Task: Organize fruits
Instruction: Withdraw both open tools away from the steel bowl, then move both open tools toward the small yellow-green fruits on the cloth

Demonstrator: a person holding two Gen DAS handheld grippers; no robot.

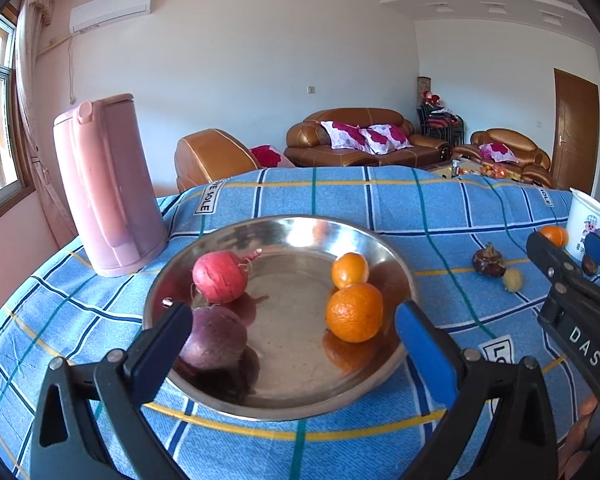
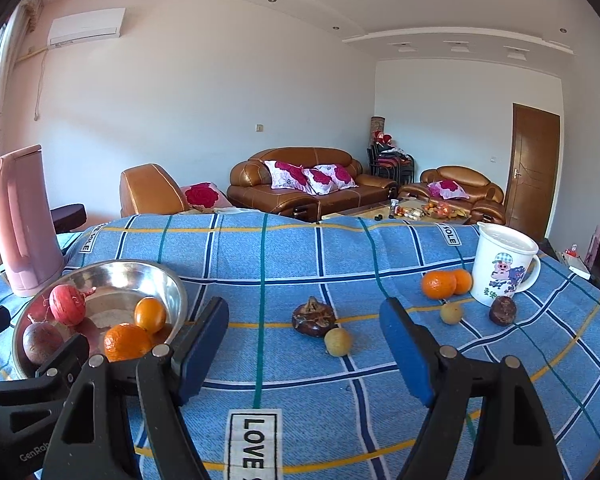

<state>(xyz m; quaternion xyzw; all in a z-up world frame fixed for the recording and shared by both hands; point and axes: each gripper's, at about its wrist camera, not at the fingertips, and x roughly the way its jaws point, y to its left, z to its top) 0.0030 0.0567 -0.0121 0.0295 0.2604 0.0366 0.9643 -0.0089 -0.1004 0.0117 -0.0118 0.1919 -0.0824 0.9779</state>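
Note:
A steel bowl on the blue checked cloth holds a red fruit, a dark purple fruit, a small orange and a larger orange. My left gripper is open and empty, its fingers astride the bowl's near side. My right gripper is open and empty above the cloth. Ahead of it lie a dark brown fruit, a yellow-green fruit, two oranges, another yellow fruit and a dark fruit. The bowl shows at its left.
A pink kettle stands left of the bowl. A white cartoon mug stands at the right by the oranges. The right gripper's body reaches in from the right in the left wrist view. Sofas stand beyond the table.

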